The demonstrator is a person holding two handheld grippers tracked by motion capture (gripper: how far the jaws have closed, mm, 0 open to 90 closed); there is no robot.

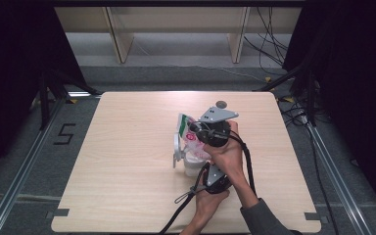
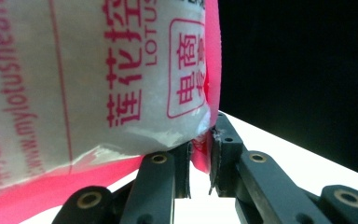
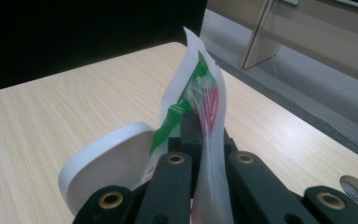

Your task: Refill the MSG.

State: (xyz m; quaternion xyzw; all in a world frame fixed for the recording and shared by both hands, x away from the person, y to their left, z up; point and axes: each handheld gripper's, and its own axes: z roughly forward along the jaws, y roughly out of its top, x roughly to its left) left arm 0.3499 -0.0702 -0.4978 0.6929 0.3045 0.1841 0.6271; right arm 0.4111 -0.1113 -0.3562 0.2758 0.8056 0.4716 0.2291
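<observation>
Bag (image 1: 192, 139) hoisted over white container (image 1: 191, 165), likely for pouring | left gripper (image 2: 200, 149) pinching pink bottom corner | right gripper (image 3: 200, 135) clamped on green-printed top edge, keeping it taut.

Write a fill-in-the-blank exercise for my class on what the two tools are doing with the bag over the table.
1. Both tools grip one plastic ____.
2. The left tool pinches the bag at its ____ edge.
3. The right tool is shut on the bag's end with the ____ strip.
4. Beside the bag on the table stands a white ____ with its lid open.

Missing words: bag; pink; green; container
</observation>
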